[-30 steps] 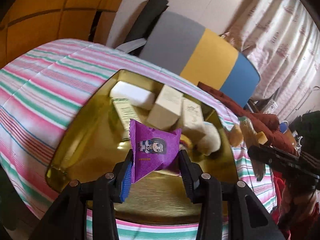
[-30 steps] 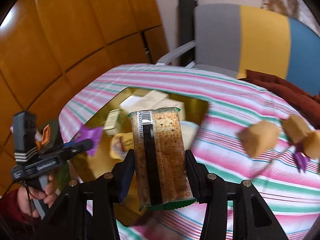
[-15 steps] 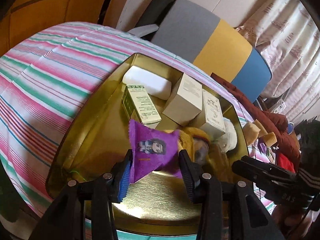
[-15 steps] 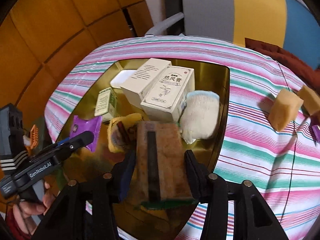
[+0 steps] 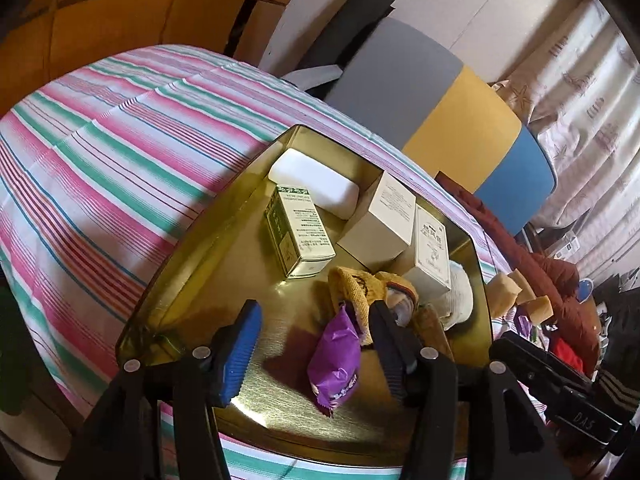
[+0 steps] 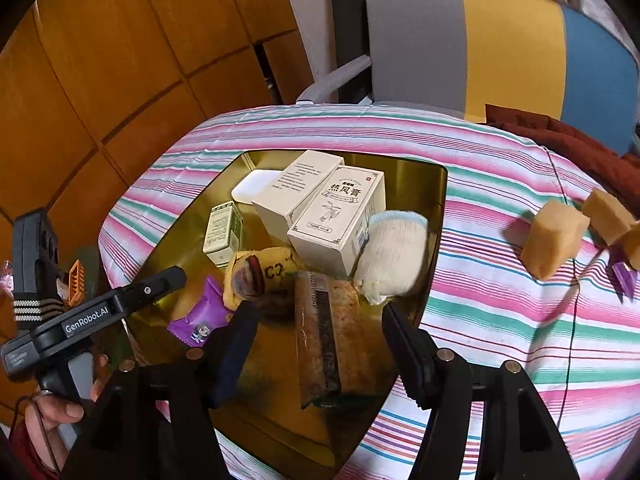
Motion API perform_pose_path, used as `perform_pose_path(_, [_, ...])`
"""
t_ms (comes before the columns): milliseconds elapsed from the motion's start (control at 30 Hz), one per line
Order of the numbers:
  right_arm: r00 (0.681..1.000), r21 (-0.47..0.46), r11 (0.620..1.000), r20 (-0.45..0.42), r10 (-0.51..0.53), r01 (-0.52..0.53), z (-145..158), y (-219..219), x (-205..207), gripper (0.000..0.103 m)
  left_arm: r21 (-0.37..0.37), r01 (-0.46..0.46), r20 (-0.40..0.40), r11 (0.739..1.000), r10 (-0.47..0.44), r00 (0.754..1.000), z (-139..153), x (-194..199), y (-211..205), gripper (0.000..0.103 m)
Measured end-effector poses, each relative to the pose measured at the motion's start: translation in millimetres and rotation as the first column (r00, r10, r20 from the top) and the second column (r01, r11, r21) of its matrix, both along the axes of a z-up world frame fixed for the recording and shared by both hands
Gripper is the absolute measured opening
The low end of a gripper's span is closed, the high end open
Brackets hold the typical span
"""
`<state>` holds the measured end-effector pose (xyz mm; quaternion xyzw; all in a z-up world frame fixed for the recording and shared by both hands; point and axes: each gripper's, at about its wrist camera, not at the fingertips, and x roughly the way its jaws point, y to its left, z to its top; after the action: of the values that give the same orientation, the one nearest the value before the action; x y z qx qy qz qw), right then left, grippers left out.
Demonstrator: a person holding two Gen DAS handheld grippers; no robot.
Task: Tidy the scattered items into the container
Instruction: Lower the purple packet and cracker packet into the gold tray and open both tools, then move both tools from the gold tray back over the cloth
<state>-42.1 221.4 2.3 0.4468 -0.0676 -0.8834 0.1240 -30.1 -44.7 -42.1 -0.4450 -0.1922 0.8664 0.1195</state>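
Fingers of the left gripper (image 5: 314,354): jaws opening, blue pads clear of the purple snack packet (image 5: 335,362), which lies loose between them on the near floor of the gold tray (image 5: 192,280), evidently just let go there. Fingers of the right gripper (image 6: 316,340): jaws likewise opening, nothing pressed; the long cracker pack (image 6: 334,340) lies flat between them at the tray's near right edge, apparently dropped for the same reason. Both tools angle steeply down over the tray's near rim; a hand (image 6: 52,408) grasps the left tool's handle at lower left. Mid tray: yellow knit item (image 6: 264,276), white rolled cloth (image 6: 394,256). Beyond these: small green box (image 6: 223,232), two white cartons (image 6: 336,216) side by side, white soap-like bar (image 6: 254,186) in the far corner, packed close, probably to save floor. Not yet tidied, on the striped tablecloth (image 6: 500,320) well right of the tray: tan sponge blocks (image 6: 554,240) and a second purple packet (image 6: 624,278). Farthest: a grey, yellow and blue chair (image 6: 480,44).
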Motion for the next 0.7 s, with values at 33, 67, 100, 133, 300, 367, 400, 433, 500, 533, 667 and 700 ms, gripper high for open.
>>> perform_pose_path(33, [1.0,0.0,1.0,0.0,-0.001,0.001,0,0,1,0.065,-0.002,0.002,-0.005,1.0,-0.002,1.0,1,1,2,0.056])
perform_pose_path(67, [1.0,-0.001,1.0,-0.001,-0.001,0.001,0,1,1,0.065,-0.003,0.004,-0.014,1.0,-0.004,1.0,3,2,3,0.056])
perform_pose_path(100, [1.0,-0.003,1.0,-0.001,0.0,0.0,0,1,2,0.065,-0.005,0.006,-0.019,1.0,-0.006,1.0,4,3,5,0.056])
perform_pose_path(133, [1.0,-0.006,1.0,-0.002,0.0,-0.001,1,2,3,0.065,-0.007,0.01,-0.023,1.0,-0.01,1.0,6,3,6,0.056])
perform_pose_path(300, [1.0,-0.016,1.0,-0.012,0.002,-0.002,4,5,7,0.065,-0.004,0.038,-0.027,0.999,-0.038,0.999,9,4,14,0.057])
perform_pose_path(367, [1.0,-0.004,1.0,-0.02,0.01,-0.01,7,4,8,0.066,0.001,0.051,-0.029,0.999,-0.051,0.998,10,4,16,0.057])
perform_pose_path(400, [1.0,0.001,1.0,-0.024,0.015,-0.015,8,4,9,0.066,0.002,0.054,-0.029,0.999,-0.054,0.998,10,5,18,0.057])
perform_pose_path(433, [0.999,0.006,1.0,-0.028,0.018,-0.018,9,3,10,0.066,0.009,0.058,-0.029,0.998,-0.058,0.998,10,5,19,0.057])
perform_pose_path(500, [0.999,0.007,1.0,-0.034,0.018,-0.017,11,5,12,0.066,0.019,0.069,-0.025,0.997,-0.068,0.997,10,8,23,0.058])
perform_pose_path(533, [0.999,0.005,1.0,-0.036,0.015,-0.015,12,7,13,0.066,0.022,0.074,-0.021,0.997,-0.074,0.997,10,8,25,0.058])
perform_pose_path(667, [0.999,0.011,1.0,-0.039,0.002,-0.002,13,16,16,0.066,0.031,0.095,-0.017,0.995,-0.095,0.995,11,11,34,0.058])
perform_pose_path(700, [0.999,0.015,1.0,-0.04,-0.003,0.004,13,20,17,0.066,0.03,0.099,-0.019,0.995,-0.099,0.995,12,13,36,0.058])
